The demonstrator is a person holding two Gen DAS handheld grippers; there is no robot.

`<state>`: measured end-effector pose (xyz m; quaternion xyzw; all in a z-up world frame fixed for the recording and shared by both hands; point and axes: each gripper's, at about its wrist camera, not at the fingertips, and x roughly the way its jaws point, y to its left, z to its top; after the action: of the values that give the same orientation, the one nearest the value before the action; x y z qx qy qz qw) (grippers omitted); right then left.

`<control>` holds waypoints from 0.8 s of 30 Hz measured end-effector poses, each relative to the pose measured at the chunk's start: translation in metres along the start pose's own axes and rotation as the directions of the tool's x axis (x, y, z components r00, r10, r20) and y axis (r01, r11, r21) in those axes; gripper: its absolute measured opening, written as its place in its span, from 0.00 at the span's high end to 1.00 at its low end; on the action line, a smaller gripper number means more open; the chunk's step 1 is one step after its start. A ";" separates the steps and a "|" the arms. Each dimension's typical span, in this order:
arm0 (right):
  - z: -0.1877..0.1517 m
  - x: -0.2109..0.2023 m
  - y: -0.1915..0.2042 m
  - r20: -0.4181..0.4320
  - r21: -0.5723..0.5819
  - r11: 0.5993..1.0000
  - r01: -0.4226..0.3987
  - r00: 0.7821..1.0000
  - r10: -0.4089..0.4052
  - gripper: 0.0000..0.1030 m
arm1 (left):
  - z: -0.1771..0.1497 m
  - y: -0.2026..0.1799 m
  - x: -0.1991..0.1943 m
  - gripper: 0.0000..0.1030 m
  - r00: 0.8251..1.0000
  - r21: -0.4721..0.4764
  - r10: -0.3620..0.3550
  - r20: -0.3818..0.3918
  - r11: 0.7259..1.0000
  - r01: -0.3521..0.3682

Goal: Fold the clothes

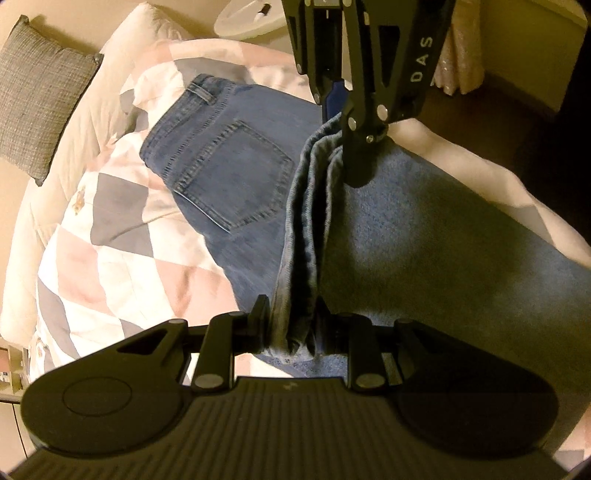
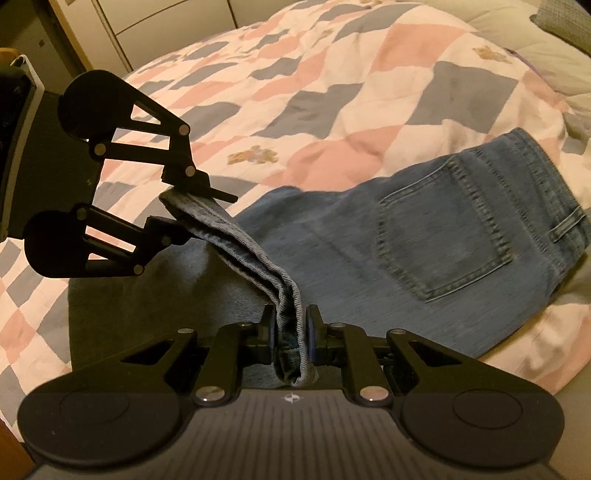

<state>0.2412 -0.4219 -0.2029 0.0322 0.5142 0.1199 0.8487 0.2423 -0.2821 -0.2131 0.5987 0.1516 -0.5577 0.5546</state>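
Observation:
Blue jeans (image 1: 236, 173) lie on the bed with the back pocket (image 2: 443, 225) facing up, waistband toward the pillows. The leg hems are lifted and stretched as a folded strip between both grippers. My left gripper (image 1: 291, 325) is shut on one end of the hem strip (image 1: 306, 221). My right gripper (image 2: 291, 325) is shut on the other end of the hem strip (image 2: 251, 258). In the left wrist view the right gripper (image 1: 340, 122) reaches in from the top; in the right wrist view the left gripper (image 2: 192, 206) comes in from the left.
A checked quilt (image 2: 332, 92) in pink, grey and white covers the bed. A grey cushion (image 1: 40, 99) and a white pillow (image 1: 147, 22) lie at its head. A round white table (image 1: 251, 18) stands beyond the bed. Cabinet doors (image 2: 147, 22) are behind.

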 end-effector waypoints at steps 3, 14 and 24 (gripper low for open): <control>0.005 -0.002 -0.017 0.000 0.001 1.000 0.008 1.000 -0.008 0.86 | 0.012 0.011 0.009 0.79 1.000 -0.002 0.002 0.006 1.000 -0.002; 0.011 -0.004 -0.065 -0.007 0.019 1.000 0.011 1.000 -0.011 0.86 | 0.043 0.038 0.040 0.79 1.000 -0.011 -0.009 0.008 1.000 0.009; 0.021 0.014 -0.095 -0.042 0.015 1.000 -0.019 0.999 0.020 0.86 | 0.053 0.049 0.062 0.79 1.000 -0.054 -0.010 -0.004 0.998 0.009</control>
<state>0.2820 -0.5097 -0.2219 0.0410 0.5326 0.1252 0.8360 0.2751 -0.3701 -0.2283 0.5838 0.1704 -0.5549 0.5676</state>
